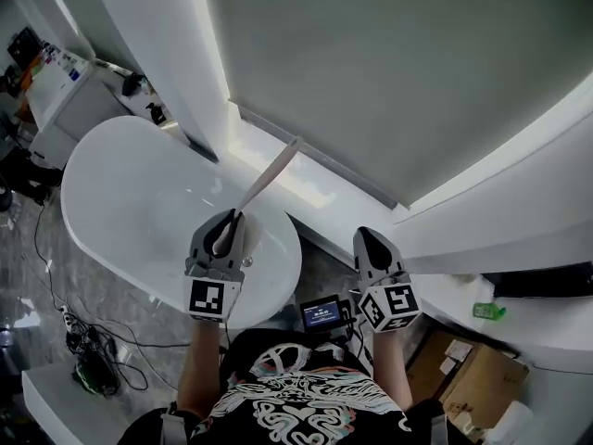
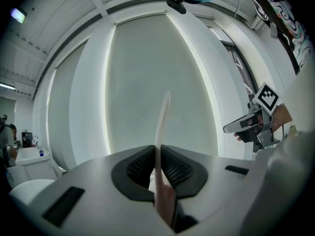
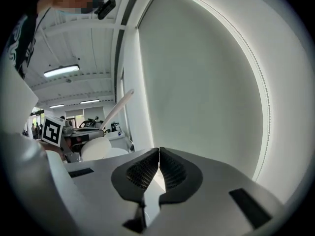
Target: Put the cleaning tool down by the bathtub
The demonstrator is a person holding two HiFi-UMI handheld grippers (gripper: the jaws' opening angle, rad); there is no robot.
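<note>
Bathtub [image 1: 120, 193] sits at nine o'clock in the head view, a white oval with its near end under my left gripper [image 1: 227, 219]. That gripper is at seven o'clock, and its jaws pinch the cleaning tool [image 1: 269, 176] near one end of its long, thin, pale handle. The left gripper view shows the dark pads pressed on the handle from both sides, with the rest of it rising straight out towards twelve o'clock. From the head view the handle slants away from the jaws towards one o'clock, over the tub's near end, and its far tip lies against the bright strip below the window blind [image 1: 389, 72]. So the tool is up in the air in my grip, not set down by the tub. I cannot see any brush or head on it.

My right gripper [image 1: 366, 237] is at five o'clock, well apart from the left one. Its jaws are pressed together with nothing between them, as the right gripper view shows plainly.

A small screen [image 1: 322, 313] is at six o'clock between my two forearms. A cardboard box [image 1: 468, 369] stands on the floor at four o'clock, and cables [image 1: 88, 346] lie at eight o'clock beside the tub.
</note>
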